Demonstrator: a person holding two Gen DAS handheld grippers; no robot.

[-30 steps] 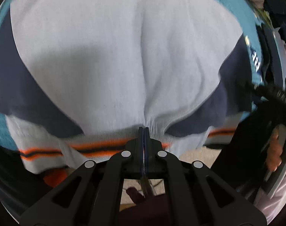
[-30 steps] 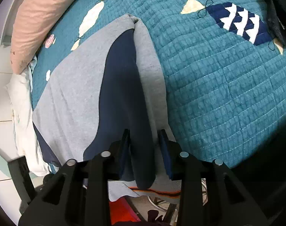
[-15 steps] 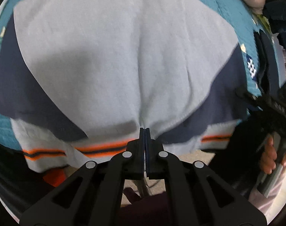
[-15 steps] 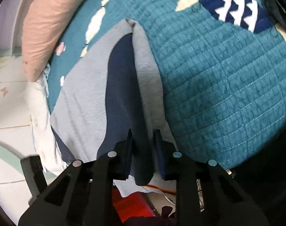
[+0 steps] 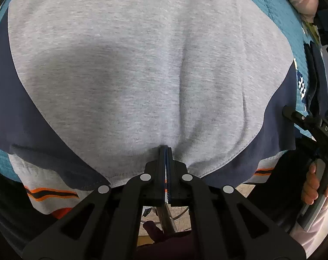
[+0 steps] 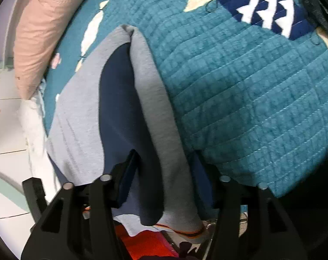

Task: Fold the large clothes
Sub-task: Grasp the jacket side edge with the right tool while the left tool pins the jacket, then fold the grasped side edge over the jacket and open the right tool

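Two black two-finger grippers worked the grey and navy knit sweater (image 5: pixel 125 69) spread on the teal quilted bedspread (image 6: pixel 239 82): left gripper (image 5: pixel 166 151) pinched tight on its hem at lower centre, right gripper (image 6: pixel 164 164) opening slightly around a folded edge.

left tongs (image 5: pixel 166 149) point steeply down, jaws pressed together with only a thin seam between the pads, pinching a fold of the grey sweatshirt (image 5: pixel 129 69). right tongs (image 6: pixel 164 166) angled down, less steeply; jaws part open and have just been widening a little after closing. a bunched edge of the sweatshirt lies between them. in the left wrist view the right hand (image 5: pixel 315 184) shows at the frame's right edge, fingers wrapped round the handle.
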